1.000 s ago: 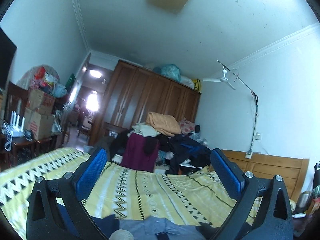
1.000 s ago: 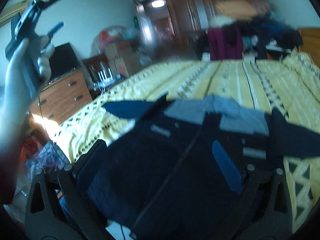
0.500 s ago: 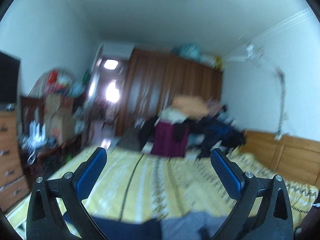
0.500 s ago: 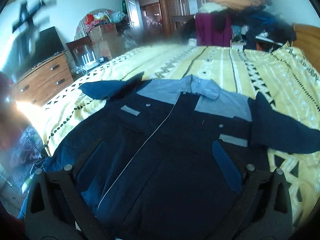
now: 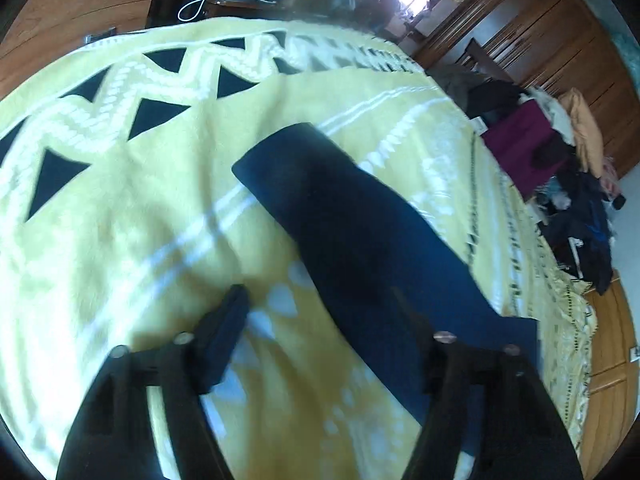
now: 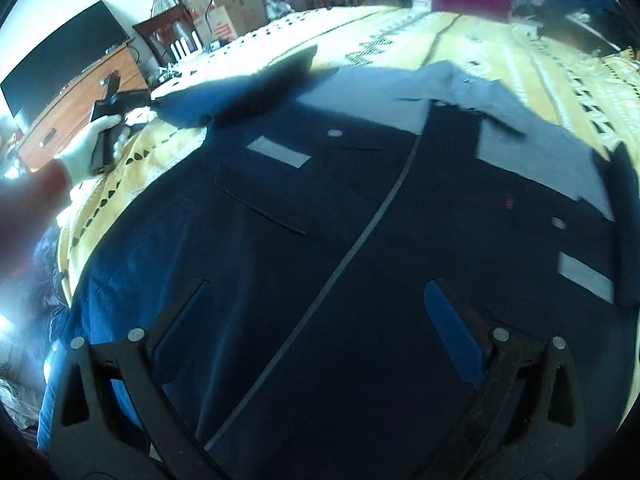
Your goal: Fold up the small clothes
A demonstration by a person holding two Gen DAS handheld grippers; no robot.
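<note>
Left wrist, sleeve [image 5: 360,232] between spread fingers [image 5: 224,332]

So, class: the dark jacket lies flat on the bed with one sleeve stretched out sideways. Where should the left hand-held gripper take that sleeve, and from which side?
Probably at the cuff end of the sleeve, coming from above. It lies flat and straight on the yellow blanket, its squared end free. The left hand-held gripper hangs open just over the sleeve's middle.

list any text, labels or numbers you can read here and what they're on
None can be read.
Cardboard boxes: red print, too blurred to read.
Jacket: small red mark on the chest, too small to read; its grey patches are blank.
Yellow blanket: pattern only, no words.
</note>
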